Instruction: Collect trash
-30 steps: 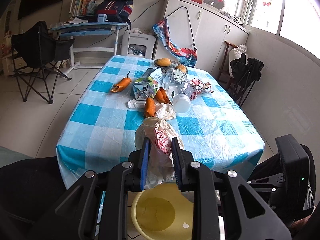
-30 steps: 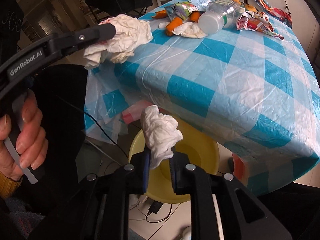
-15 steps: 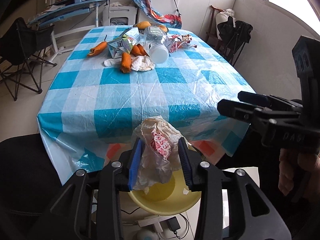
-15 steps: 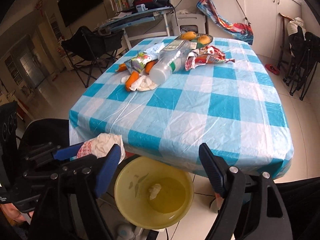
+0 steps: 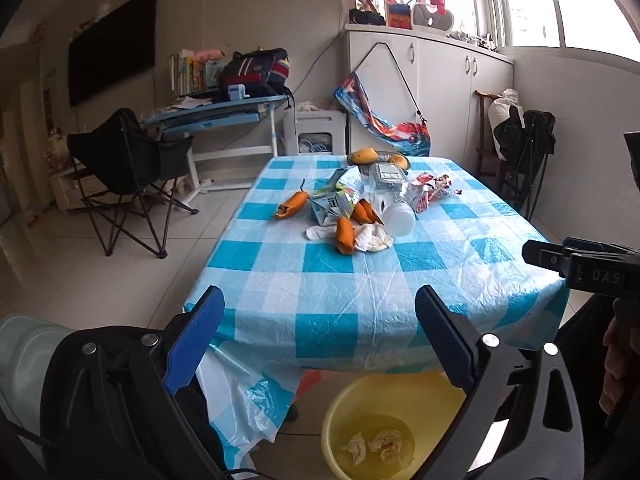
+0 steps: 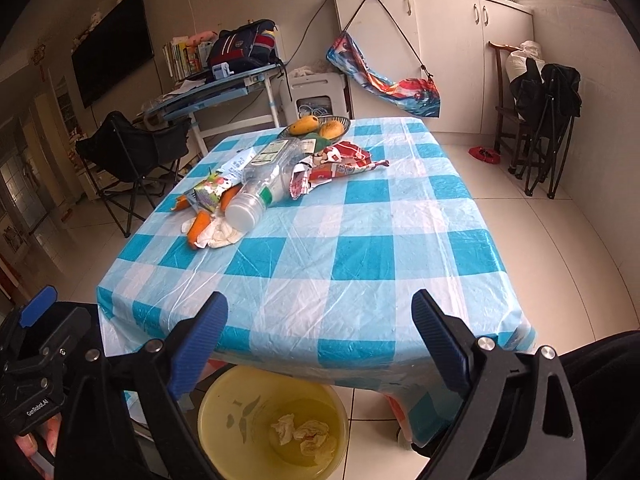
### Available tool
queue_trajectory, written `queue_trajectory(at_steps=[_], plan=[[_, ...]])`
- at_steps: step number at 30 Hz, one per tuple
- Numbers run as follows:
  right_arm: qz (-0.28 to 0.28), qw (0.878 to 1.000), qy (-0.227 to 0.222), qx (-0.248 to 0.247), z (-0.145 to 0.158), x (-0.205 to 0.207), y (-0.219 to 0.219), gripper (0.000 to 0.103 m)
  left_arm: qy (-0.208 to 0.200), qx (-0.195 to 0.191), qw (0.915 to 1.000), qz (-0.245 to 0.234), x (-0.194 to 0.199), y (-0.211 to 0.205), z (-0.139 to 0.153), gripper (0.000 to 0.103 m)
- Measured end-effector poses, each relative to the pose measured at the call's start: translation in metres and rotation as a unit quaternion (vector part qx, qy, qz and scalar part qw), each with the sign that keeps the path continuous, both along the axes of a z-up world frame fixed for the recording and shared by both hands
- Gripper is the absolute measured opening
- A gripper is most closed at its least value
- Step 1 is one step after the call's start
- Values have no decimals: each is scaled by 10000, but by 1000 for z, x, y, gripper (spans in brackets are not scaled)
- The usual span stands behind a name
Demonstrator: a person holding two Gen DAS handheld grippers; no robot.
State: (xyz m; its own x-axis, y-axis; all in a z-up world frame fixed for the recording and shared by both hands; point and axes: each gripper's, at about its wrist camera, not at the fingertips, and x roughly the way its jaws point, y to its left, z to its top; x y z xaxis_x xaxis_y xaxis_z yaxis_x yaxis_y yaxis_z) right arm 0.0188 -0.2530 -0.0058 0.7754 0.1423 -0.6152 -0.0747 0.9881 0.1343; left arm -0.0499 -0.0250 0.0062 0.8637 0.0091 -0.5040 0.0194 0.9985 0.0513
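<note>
Left wrist, right wrist views: both near table (image 5: pixel 320 280) edge, facing across it and downward; shared: tablecloth, yellow bin (image 6: pixel 224 408) below.

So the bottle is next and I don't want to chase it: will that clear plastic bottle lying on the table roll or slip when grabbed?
The clear plastic bottle lies on its side on the smooth plastic tablecloth, so a nudge would probably roll it. It looks empty, likely light, and its thin walls may buckle under a claw.
</note>
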Motion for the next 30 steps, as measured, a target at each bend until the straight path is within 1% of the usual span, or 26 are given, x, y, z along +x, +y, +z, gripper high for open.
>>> queue_trajectory(at_steps=[4, 8, 13, 18, 30], plan=[[-8, 9996, -200, -205, 3, -3, 4, 92, -130, 80, 9998, 113, 0, 0, 4, 95], [57, 9991, -203, -375, 0, 0, 12, 92, 8, 88, 9999, 141, 4, 1, 1, 96], [149, 9981, -281, -535, 0, -3, 18, 93, 65, 10, 9998, 190, 7, 5, -1, 96], [142, 9982, -267, -527, -1, -2, 16, 93, 142, -5, 9997, 214, 10, 5, -5, 96], [133, 9982, -264, -513, 0, -2, 16, 94, 183, -62, 9995, 265, 13, 7, -6, 96]])
